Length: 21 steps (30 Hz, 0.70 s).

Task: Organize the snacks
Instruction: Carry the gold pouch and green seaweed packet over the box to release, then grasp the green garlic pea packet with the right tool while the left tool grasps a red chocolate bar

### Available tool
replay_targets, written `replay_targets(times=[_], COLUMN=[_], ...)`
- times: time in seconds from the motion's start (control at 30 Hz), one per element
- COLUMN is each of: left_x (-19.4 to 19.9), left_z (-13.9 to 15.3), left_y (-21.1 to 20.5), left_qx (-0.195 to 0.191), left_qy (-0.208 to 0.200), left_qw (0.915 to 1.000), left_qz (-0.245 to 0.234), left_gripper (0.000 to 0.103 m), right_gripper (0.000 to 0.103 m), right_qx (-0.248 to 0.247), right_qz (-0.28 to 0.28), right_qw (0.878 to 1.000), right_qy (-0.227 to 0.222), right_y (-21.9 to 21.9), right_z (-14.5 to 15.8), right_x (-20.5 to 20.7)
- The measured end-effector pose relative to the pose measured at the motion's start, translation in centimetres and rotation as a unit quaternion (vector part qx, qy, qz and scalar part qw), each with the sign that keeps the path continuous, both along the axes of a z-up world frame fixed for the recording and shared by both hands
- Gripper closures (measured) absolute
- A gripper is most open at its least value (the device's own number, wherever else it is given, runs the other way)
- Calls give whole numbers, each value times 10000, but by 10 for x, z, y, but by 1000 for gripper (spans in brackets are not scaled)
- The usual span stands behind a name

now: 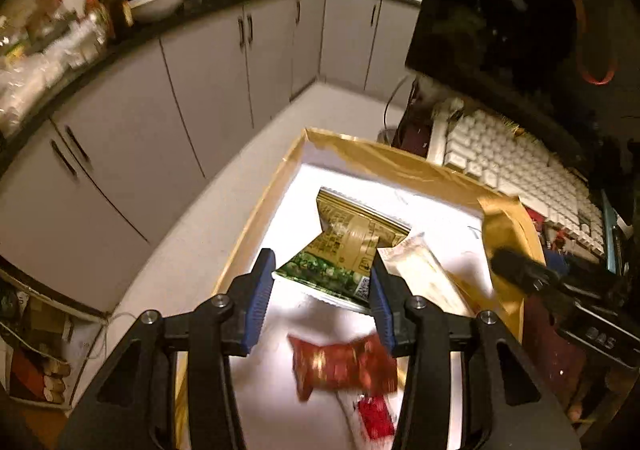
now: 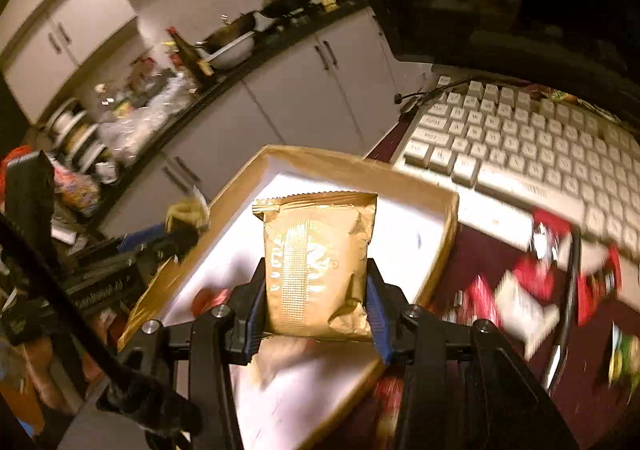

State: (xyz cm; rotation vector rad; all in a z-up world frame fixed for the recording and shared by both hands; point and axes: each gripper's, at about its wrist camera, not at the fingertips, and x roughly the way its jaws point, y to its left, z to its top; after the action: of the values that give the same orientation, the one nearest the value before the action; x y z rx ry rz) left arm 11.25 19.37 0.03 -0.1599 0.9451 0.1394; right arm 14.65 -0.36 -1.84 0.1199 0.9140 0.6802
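Observation:
My left gripper (image 1: 322,274) is shut on a green and gold snack packet (image 1: 348,246) and holds it above a gold-rimmed white box (image 1: 256,218). In the box lie a red snack packet (image 1: 340,366), a pale packet (image 1: 420,270) and a small red one (image 1: 374,418). My right gripper (image 2: 316,290) is shut on a gold snack packet (image 2: 316,258), upright over the same box (image 2: 448,218). The right gripper also shows at the box's right edge in the left wrist view (image 1: 516,266).
A white keyboard (image 2: 520,138) lies right of the box on a dark red mat, with loose red and white packets (image 2: 532,282) in front of it. A dark monitor (image 1: 500,10) stands behind. Grey kitchen cabinets (image 1: 200,90) and a cluttered counter lie beyond the table edge.

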Motion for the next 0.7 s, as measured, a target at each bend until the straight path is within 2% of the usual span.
replay_targets(times=[0.17, 0.27, 0.33, 0.37, 0.4, 0.47, 0.5, 0.6, 0.7], left_x=[22, 23, 20, 20, 17, 10, 6, -12, -35], left_z=[-21, -24, -23, -22, -20, -13, -9, 9, 25], left_y=[4, 7, 11, 13, 15, 19, 18, 13, -5], left_qx=[-7, -79, -250, -313, -385, -496, -502, -452, -428], left_qy=[428, 461, 389, 349, 293, 114, 41, -320, -596], left_qw=[9991, 9989, 9989, 9988, 9987, 9984, 9983, 9980, 9966], left_qz=[46, 42, 63, 103, 149, 238, 278, 317, 384], left_gripper=[56, 53, 45, 36, 32, 29, 25, 19, 15], right_gripper=[60, 58, 56, 52, 46, 37, 37, 36, 31], right_qx=[-357, -647, -561, -512, -456, -274, -89, 569, 1483], right_qz=[-29, -23, -40, -90, -153, -277, -353, -401, -474], right_qw=[9991, 9978, 9983, 9985, 9988, 9992, 9993, 9975, 9875], right_qy=[219, 122, 142, 154, 124, 47, 3, -121, -246], right_y=[20, 30, 28, 27, 24, 18, 11, -11, -48], right_z=[-21, -27, -26, -26, -24, -19, -14, -1, 8], right_x=[27, 27, 25, 24, 22, 21, 17, 2, -18])
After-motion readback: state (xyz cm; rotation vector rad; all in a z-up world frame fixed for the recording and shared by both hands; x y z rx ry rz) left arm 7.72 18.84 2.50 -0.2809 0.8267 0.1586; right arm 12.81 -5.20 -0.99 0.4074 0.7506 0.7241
